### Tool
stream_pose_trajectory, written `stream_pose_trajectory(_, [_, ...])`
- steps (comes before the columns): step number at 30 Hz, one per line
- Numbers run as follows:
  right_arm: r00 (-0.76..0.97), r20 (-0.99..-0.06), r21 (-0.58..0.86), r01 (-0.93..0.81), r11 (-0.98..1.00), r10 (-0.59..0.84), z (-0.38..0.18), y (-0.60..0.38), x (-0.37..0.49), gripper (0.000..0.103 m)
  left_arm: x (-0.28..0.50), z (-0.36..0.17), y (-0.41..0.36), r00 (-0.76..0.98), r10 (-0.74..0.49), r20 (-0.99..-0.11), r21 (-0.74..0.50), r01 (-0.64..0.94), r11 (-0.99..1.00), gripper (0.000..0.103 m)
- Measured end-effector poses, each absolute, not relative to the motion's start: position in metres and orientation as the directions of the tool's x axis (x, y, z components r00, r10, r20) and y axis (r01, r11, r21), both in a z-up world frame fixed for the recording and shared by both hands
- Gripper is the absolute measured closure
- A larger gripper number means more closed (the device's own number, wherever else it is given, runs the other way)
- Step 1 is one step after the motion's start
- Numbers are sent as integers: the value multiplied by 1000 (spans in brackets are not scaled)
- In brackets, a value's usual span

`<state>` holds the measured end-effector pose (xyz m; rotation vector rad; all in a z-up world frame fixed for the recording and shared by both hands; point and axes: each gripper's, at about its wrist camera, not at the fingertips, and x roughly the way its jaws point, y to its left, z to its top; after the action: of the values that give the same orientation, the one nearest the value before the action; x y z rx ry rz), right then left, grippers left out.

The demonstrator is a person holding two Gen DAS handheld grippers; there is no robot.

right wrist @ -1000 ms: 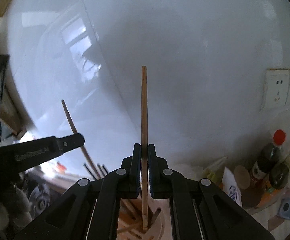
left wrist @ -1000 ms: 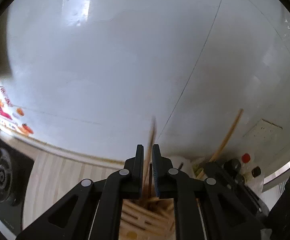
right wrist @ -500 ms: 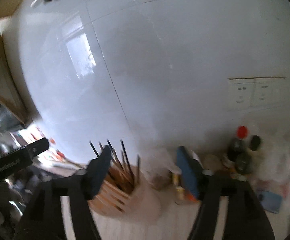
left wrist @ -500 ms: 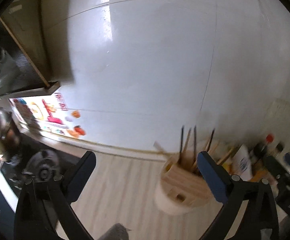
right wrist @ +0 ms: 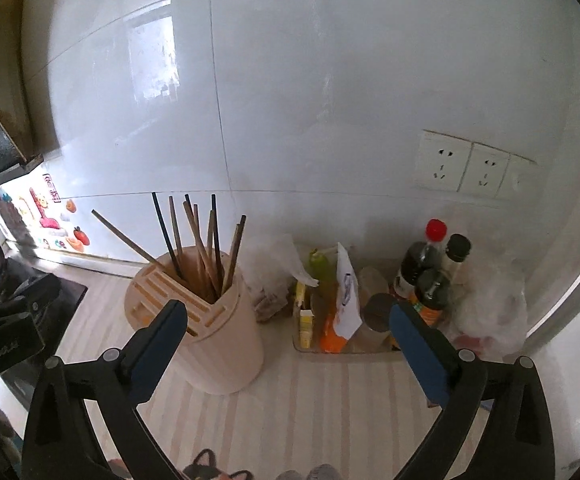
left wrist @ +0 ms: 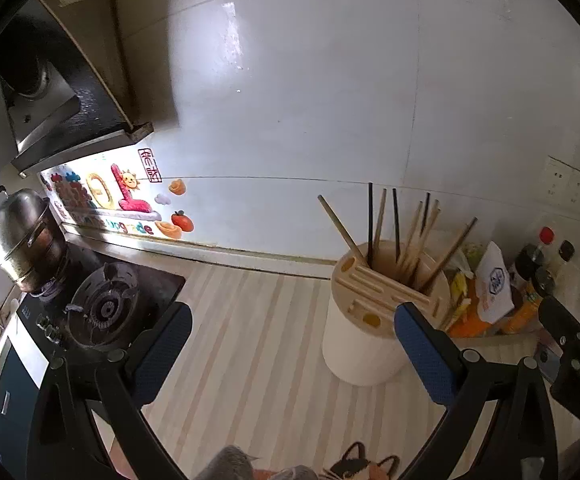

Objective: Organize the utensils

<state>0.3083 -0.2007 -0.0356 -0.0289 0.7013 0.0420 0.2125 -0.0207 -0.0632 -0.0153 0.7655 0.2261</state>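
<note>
A cream cylindrical utensil holder (left wrist: 360, 344) with a slotted wooden top stands on the striped counter; it also shows in the right wrist view (right wrist: 217, 344). Several wooden and black chopsticks (left wrist: 404, 236) stand upright in it, also seen from the right wrist (right wrist: 201, 244). My left gripper (left wrist: 294, 344) is open and empty, held back from the holder, which is in front of its right finger. My right gripper (right wrist: 287, 340) is open and empty, with the holder in front of its left finger.
A gas stove (left wrist: 101, 308) with a steel pot (left wrist: 19, 236) is at the left. A tray of sauce bottles (right wrist: 430, 264) and packets (right wrist: 346, 300) stands against the wall right of the holder. Wall sockets (right wrist: 466, 168) are above. A range hood (left wrist: 45, 92) hangs upper left.
Both grippers were shut on a chopstick each over the holder. They have opened, left the chopsticks standing in the holder, and pulled back and up from it.
</note>
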Motion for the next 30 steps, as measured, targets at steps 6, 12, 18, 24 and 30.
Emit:
stream_pose_trajectory(6, [783, -622, -14, -17, 1000, 5, -17, -208, 266, 0, 168, -43, -23, 736, 166, -656, 53, -175, 983, 0])
stream_pose_trajectory(12, [821, -569, -31, 28, 999, -41, 16, -202, 202, 0, 115, -17, -20, 770, 128, -624, 37, -135, 990, 0])
stream_pose_trajectory(18, [843, -535, -23, 50, 998, -54, 45, -192, 133, 0, 60, 5, -16, 798, 97, -595, 31, -98, 995, 0])
stream_pose_trajectory(24, [858, -510, -13, 59, 998, -57, 65, -187, 77, 0, 23, 15, -12, 802, 75, -592, 13, -84, 996, 0])
stream_pose_trajectory(30, [870, -490, -8, 68, 998, -63, 75, -188, 40, 0, -1, 20, -10, 813, 66, -579, 2, -80, 997, 0])
